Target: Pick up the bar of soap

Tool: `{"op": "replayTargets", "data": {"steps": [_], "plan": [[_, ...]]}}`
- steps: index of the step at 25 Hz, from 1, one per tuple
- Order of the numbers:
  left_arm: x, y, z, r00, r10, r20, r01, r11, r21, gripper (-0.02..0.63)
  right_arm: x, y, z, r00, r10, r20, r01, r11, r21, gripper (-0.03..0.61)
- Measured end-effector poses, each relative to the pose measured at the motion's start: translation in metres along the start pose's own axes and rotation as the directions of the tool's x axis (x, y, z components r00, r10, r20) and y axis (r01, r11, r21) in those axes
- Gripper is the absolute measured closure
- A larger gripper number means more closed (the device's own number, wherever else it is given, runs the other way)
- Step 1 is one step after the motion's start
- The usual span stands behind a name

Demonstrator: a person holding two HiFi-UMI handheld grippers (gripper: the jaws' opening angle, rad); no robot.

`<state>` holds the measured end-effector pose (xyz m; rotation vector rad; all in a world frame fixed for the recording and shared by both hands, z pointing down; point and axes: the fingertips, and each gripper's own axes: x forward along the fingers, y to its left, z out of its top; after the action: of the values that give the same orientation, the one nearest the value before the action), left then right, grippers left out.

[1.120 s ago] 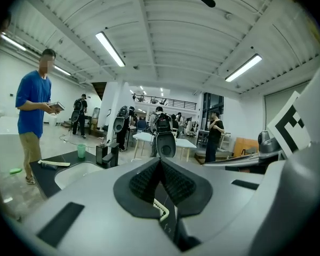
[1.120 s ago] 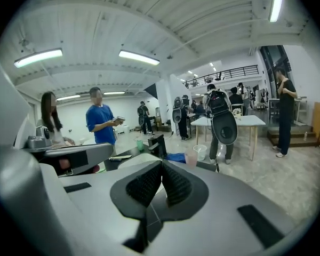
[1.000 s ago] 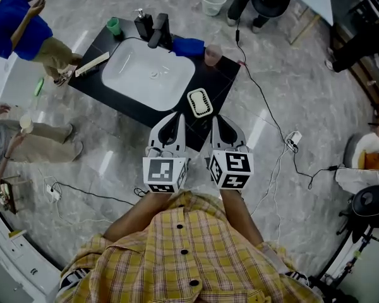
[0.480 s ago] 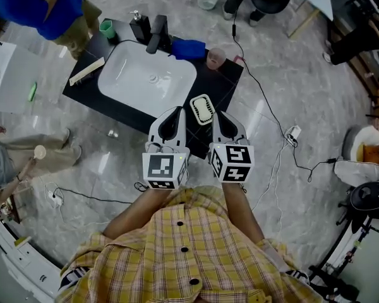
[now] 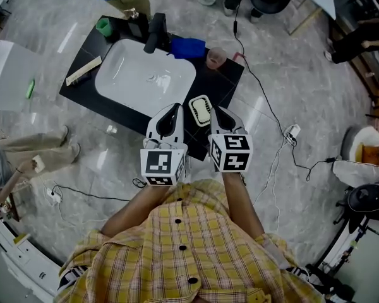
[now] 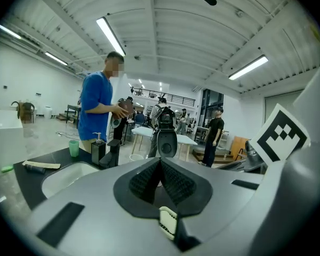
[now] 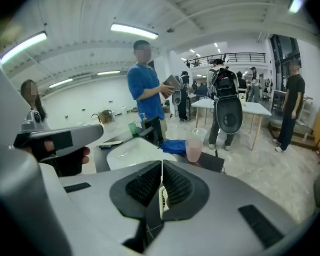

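Left gripper (image 5: 174,111) and right gripper (image 5: 217,112) both closed, empty. Bar of soap (image 5: 200,109) sits between them, near black counter's (image 5: 222,84) front edge. White sink (image 5: 123,74) just left, bare counter beyond.

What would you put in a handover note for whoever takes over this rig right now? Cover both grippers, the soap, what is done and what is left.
Left gripper: fingers shut, empty.
Right gripper: fingers shut, empty.
Bar of soap: at the near edge of the black counter, right of the sink, between the two grippers, untouched.
Done: grippers flank the soap; no grasp yet.
Left: open one gripper, close on the soap, lift.
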<state>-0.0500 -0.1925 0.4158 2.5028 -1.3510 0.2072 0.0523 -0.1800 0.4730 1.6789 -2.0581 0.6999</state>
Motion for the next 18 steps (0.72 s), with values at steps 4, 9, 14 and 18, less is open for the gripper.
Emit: {"op": "replayTargets", "data": {"steps": [4,9,14,18], "plan": [[0.008,0.005,0.002,0.999,0.036,0.007,-0.036,0.999,-0.002,0.603,0.027,-0.005,-0.006,0.995,0.091,-0.039,-0.09,0.995,0.034,0.555],[0.013,0.009,0.002,0.998,0.063,0.003,-0.063,0.998,-0.002,0.603,0.047,-0.013,-0.03,0.99,0.098,-0.1,-0.097,0.995,0.011,0.555],[0.02,0.009,-0.009,0.996,0.079,-0.028,-0.079,0.997,-0.008,0.603,0.061,-0.012,-0.05,0.979,0.128,-0.161,-0.128,0.992,0.011,0.526],[0.027,0.008,-0.012,0.995,0.084,-0.044,-0.084,0.996,-0.005,0.603,0.072,-0.016,-0.061,0.969,0.141,-0.202,-0.139,0.99,0.024,0.48]]}}
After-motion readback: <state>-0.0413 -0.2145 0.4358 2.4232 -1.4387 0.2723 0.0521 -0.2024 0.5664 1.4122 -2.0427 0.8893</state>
